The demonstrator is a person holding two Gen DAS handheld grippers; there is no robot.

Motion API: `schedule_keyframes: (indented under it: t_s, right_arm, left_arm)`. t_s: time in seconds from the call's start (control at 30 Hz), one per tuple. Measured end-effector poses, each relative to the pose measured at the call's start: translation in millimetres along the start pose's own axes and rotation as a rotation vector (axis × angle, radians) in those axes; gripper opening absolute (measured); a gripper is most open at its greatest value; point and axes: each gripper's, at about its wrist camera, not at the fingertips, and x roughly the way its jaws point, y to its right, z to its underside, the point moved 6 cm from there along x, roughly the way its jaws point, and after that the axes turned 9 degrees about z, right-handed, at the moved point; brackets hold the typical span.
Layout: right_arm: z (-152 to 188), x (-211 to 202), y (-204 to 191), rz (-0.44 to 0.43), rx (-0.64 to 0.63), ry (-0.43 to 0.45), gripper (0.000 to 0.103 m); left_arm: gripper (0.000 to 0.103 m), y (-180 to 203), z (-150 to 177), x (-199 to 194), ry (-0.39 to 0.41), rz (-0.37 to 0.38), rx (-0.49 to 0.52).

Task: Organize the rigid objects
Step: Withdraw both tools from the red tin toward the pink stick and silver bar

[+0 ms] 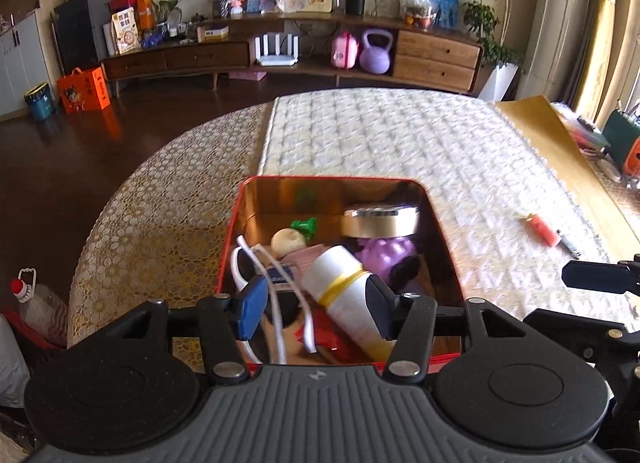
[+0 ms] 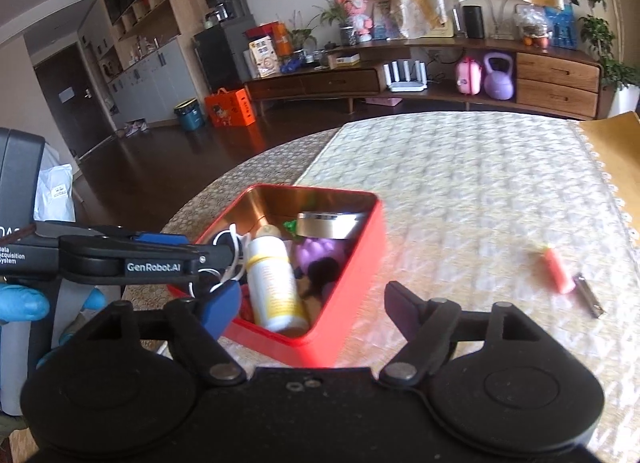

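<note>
An open red tin box [image 1: 235,231] [image 2: 352,263] sits on the table. Inside lie a white bottle with a yellow band [image 1: 344,291] [image 2: 272,283], white sunglasses [image 1: 256,263], a purple grape toy [image 1: 390,255], a round metal tin [image 1: 380,219] and a pale onion toy [image 1: 286,241]. My left gripper [image 1: 316,311] hangs open above the box; bottle and sunglasses lie below its pads, untouched. My right gripper [image 2: 312,313] stands open over the box's near corner, nothing in it. A small red-orange piece [image 1: 540,229] [image 2: 556,271] and a metal clip [image 2: 588,295] lie on the cloth to the right.
A cream quilted cloth [image 1: 400,143] covers the round table over a gold lace cloth [image 1: 160,191]. Clutter sits at the table's right edge [image 1: 620,143]. A plastic jug [image 1: 36,303] stands on the floor at the left. A blue-gloved hand [image 2: 20,303] holds the left gripper.
</note>
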Motion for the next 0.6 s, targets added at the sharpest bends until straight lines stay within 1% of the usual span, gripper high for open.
schedule_keyframes:
  t_s: [0.2,0.27,0.33,0.47,0.5,0.57,0.6]
  right_arm:
    - [1.1,-16.0,21.4,0.049,0.019,0.033,0.085]
    - [0.5,-19.5,28.8,0.069,0.026,0.044,0.088]
    - [-0.1,-22.5,35.9,0.081,0.034,0.055,0.088]
    - [0.0,-27.2,55.4,0.105,0.053,0.078,0.092]
    - [0.3,-27.5,60.0,0.113,0.056,0.083,0.094]
    - [1.5,-28.7,69.7,0.121,0.059,0.091,0.095]
    - [1.5,-28.6,73.7,0.122,0.059,0.092,0.096]
  left_arm:
    - [0.054,29.8,-2.4,-4.7,0.023,0.019,0.037]
    - [0.059,41.8,-3.4,-4.6,0.027,0.027,0.057]
    - [0.062,52.9,-5.2,-4.3,0.034,0.041,0.068]
    - [0.064,76.9,-9.8,0.2,0.036,0.062,0.092]
    - [0.065,82.8,-10.8,2.3,0.035,0.068,0.096]
    - [0.071,94.2,-13.5,7.5,0.033,0.078,0.100]
    - [0.072,101.1,-14.2,9.9,0.032,0.084,0.101]
